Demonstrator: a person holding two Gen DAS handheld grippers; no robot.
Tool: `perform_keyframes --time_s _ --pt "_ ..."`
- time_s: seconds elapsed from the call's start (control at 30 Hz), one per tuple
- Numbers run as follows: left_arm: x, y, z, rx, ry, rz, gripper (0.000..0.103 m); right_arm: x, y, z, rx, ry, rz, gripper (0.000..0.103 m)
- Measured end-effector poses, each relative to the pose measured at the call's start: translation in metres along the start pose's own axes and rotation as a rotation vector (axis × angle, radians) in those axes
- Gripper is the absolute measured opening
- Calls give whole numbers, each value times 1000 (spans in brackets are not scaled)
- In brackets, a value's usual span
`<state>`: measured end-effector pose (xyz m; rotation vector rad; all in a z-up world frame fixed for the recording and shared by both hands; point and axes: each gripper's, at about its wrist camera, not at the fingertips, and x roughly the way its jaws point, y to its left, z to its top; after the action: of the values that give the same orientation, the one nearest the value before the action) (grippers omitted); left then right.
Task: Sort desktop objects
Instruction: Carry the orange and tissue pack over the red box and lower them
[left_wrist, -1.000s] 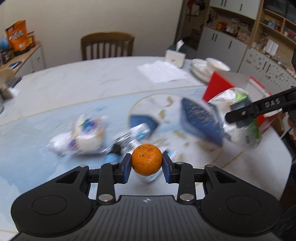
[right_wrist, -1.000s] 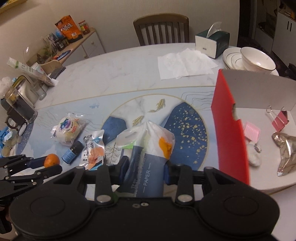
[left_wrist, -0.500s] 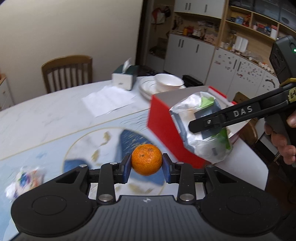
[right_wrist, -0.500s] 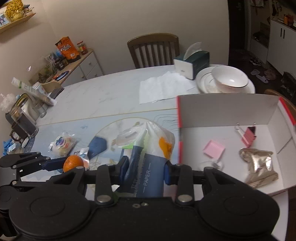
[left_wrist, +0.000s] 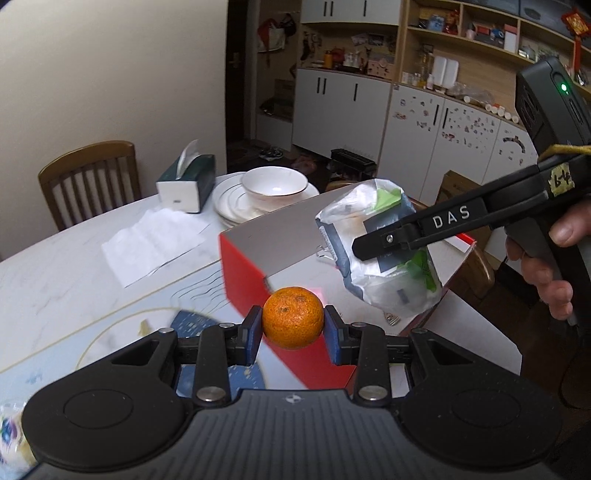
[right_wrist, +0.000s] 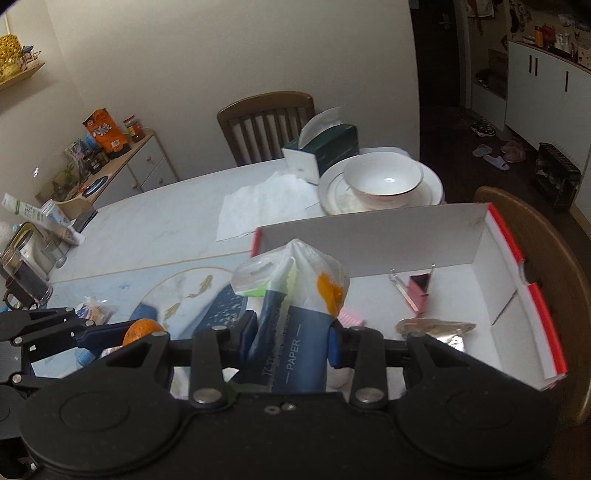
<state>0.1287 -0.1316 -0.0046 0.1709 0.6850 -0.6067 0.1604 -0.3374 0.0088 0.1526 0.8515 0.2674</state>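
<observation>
My left gripper (left_wrist: 293, 330) is shut on a small orange mandarin (left_wrist: 293, 318) and holds it in the air just before the near red wall of the open box (left_wrist: 243, 273). My right gripper (right_wrist: 291, 345) is shut on a blue-and-white paper tissue pack (right_wrist: 291, 321) and holds it above the box's near left part (right_wrist: 369, 240). The pack (left_wrist: 380, 251) and the right gripper's fingers (left_wrist: 417, 230) also show in the left wrist view. The mandarin (right_wrist: 142, 330) and left gripper show at lower left in the right wrist view.
Inside the box lie a pink binder clip (right_wrist: 417, 291), a pink pad (right_wrist: 349, 317) and a silver foil packet (right_wrist: 439, 330). Behind the box stand a bowl on plates (right_wrist: 384, 181), a tissue box (right_wrist: 325, 147) and paper sheets (right_wrist: 266, 203). Small packets (right_wrist: 94, 310) lie on the mat at left.
Both grippers have swung right toward the box with their loads. The mandarin now sits at the box's near wall and the tissue pack is over the box.
</observation>
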Motion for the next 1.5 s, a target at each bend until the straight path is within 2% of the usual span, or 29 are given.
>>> perform_keyframes --time_s 0.4,0.73,1.0,1.13,1.33,1.5 --pt "60 -24 29 74 61 -5 33 15 -43 11 -23 2 -74 36" --pt "117 -37 41 142 142 14 33 46 -60 5 -98 94 -60 36" --pt "160 -33 45 142 253 11 33 65 -64 -7 -119 149 -52 36" --pt "177 -36 44 195 305 23 33 74 -68 -14 -126 195 -54 37" --pt "194 -37 47 190 367 7 33 84 -74 -21 -125 238 -55 37" --pt "209 -34 48 171 423 1 33 86 -77 -22 -120 241 -47 38"
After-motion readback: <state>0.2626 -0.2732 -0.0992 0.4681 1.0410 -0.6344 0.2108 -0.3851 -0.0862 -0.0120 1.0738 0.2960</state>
